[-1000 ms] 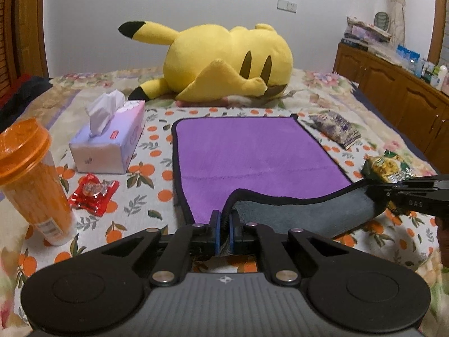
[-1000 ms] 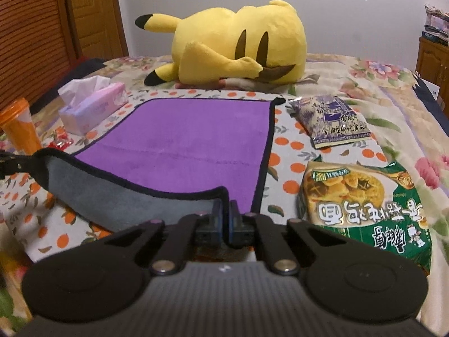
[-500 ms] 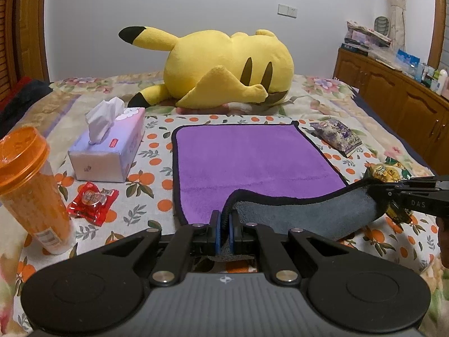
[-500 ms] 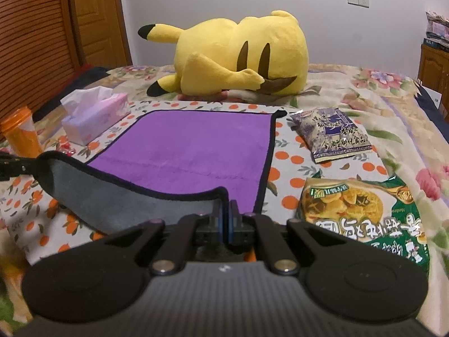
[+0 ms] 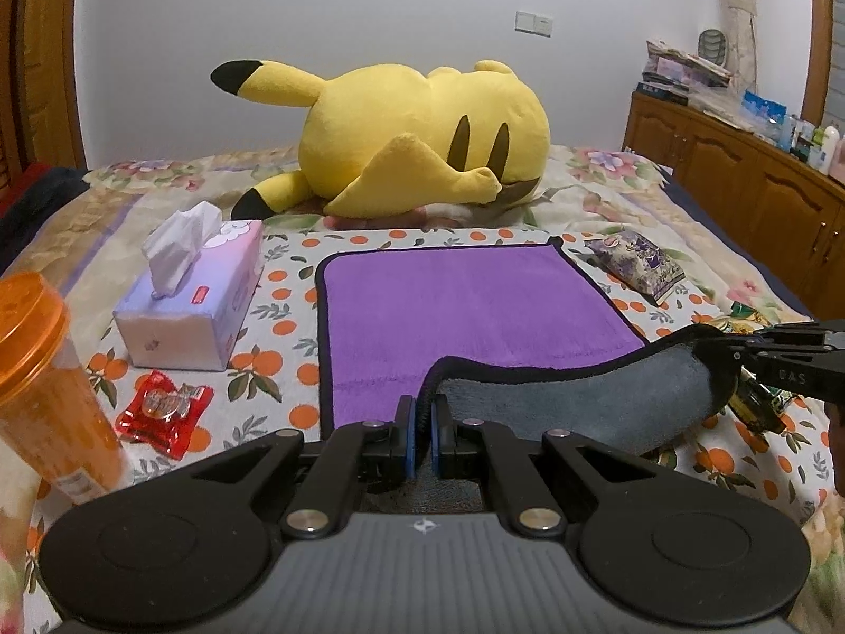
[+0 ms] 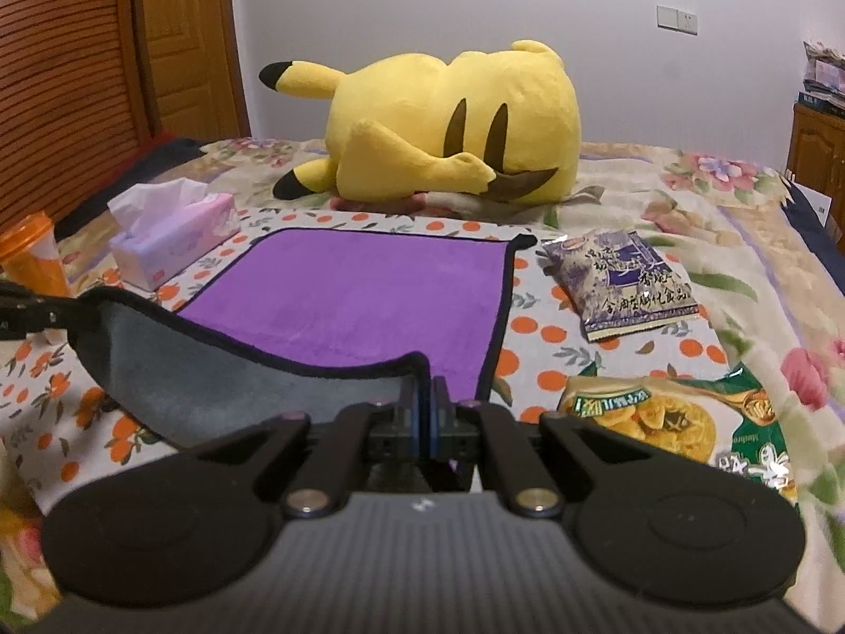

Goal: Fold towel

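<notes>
Purple towel lies flat on the bed; left tool and right tool each pinch a raised near corner. Carry both evenly to the far edge.

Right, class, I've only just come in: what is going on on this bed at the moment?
A person is folding a purple towel with a grey underside using two hand-held grippers. The left gripper and the right gripper are each shut on a near corner. The near edge is lifted and turned back, grey side showing, while the far half lies flat on the orange-print cloth. The fold is not finished.
</notes>
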### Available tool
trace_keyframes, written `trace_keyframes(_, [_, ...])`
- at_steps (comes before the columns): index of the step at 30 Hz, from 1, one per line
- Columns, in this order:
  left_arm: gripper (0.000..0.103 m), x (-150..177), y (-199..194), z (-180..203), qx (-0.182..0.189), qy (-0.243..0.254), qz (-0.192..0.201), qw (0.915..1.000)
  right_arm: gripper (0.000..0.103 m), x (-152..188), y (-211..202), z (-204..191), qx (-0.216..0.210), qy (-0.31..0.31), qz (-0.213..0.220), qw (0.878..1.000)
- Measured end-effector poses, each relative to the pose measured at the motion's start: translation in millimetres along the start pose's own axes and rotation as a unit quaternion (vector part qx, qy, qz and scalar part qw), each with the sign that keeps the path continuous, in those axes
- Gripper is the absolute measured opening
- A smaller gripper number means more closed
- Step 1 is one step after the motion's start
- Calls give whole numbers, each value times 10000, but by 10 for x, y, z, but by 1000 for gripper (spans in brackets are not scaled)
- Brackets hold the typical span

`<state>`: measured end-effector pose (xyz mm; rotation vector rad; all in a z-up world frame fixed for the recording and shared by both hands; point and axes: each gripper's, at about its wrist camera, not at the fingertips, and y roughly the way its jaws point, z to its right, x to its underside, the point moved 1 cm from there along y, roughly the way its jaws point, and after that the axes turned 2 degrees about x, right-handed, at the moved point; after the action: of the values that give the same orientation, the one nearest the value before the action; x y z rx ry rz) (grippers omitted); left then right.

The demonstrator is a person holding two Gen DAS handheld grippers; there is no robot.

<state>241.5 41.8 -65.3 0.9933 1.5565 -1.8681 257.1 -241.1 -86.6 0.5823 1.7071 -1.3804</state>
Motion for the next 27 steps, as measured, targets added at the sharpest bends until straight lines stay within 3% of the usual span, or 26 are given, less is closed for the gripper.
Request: trace_keyframes(27, [6,-174,229,-108,-113,-50,117,9999,4,-95,252,32,120,-200,72,9997])
